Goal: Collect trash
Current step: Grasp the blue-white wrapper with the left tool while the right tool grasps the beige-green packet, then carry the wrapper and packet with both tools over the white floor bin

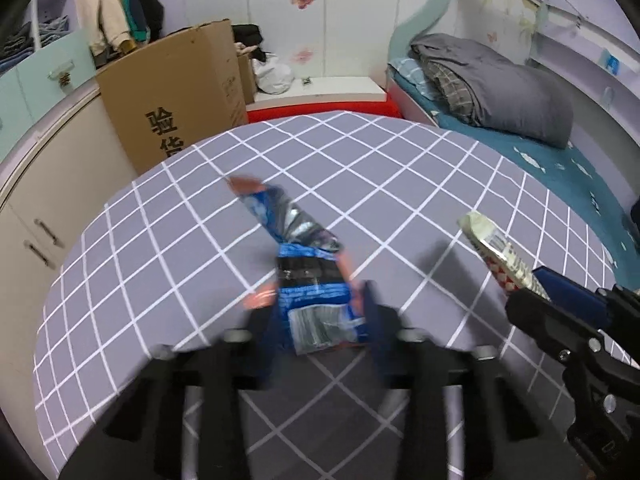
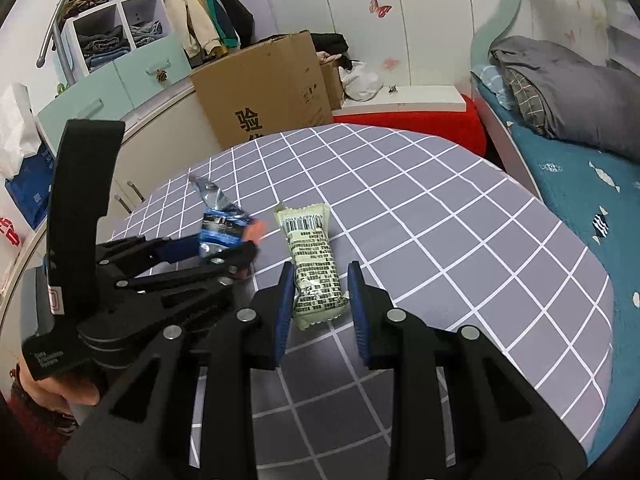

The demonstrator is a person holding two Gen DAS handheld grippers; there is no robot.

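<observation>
A crumpled blue snack wrapper (image 1: pixel 308 280) sits between the fingers of my left gripper (image 1: pixel 316 312), which is shut on it above the grey checked tablecloth (image 1: pixel 400 168). It also shows in the right wrist view (image 2: pixel 222 230), held by the left gripper (image 2: pixel 230 250). A pale green snack wrapper (image 2: pixel 314 268) sits between the blue pads of my right gripper (image 2: pixel 320 292); the jaws stand around it with small gaps at both sides. From the left wrist view this green wrapper (image 1: pixel 500 256) sticks out of the right gripper (image 1: pixel 536 296), raised off the cloth.
A big cardboard box (image 1: pixel 176 92) stands beyond the table at the back left, beside a cabinet (image 1: pixel 48 208). A bed (image 1: pixel 540 152) with a grey duvet runs along the right. A red-topped bench (image 2: pixel 420 120) lies behind the table.
</observation>
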